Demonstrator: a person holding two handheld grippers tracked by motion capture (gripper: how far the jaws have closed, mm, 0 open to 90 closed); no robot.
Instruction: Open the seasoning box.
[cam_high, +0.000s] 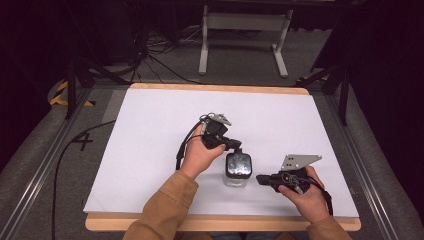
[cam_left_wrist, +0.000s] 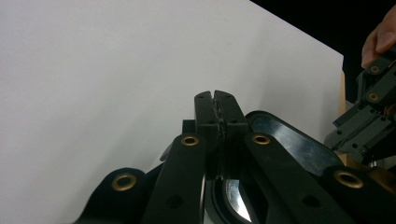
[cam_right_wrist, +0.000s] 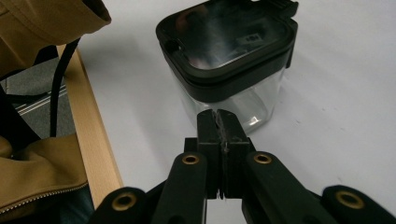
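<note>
Near the lower middle of the high view, a clear jar (cam_high: 238, 171) with a black lid (cam_high: 238, 164) stands upright on the white sheet (cam_high: 150, 150) that covers the table (cam_high: 220, 222). Its lid is on and shines under the light.

Just above the jar in that view, the left gripper (cam_high: 236, 145) is held by the person's left hand (cam_high: 202, 155), with its tip right at the upper edge of the lid. Its jaws are pressed together with nothing between them. From the left gripper view, the closed jaws rise in the middle of the frame and the curved black lid (cam_left_wrist: 289, 140) lies directly beneath and to the right of them; whether the tip actually touches the lid cannot be told. A tan sleeve (cam_high: 165, 205) runs down from this hand to the bottom edge of the high view.

At the lower right of the high view, the right gripper (cam_high: 261, 179) sits in the right hand (cam_high: 307, 197), level and pointing left toward the jar, close beside it but apart from it. Its jaws are also together and empty. From the right gripper view, the joined jaws stand at the bottom centre, and the jar (cam_right_wrist: 233, 93) fills the upper middle just beyond them, its glass body showing below the dark lid (cam_right_wrist: 224, 37). The wooden table edge (cam_right_wrist: 88, 135) runs down the left of that frame, beside the tan sleeve (cam_right_wrist: 42, 28).
</note>
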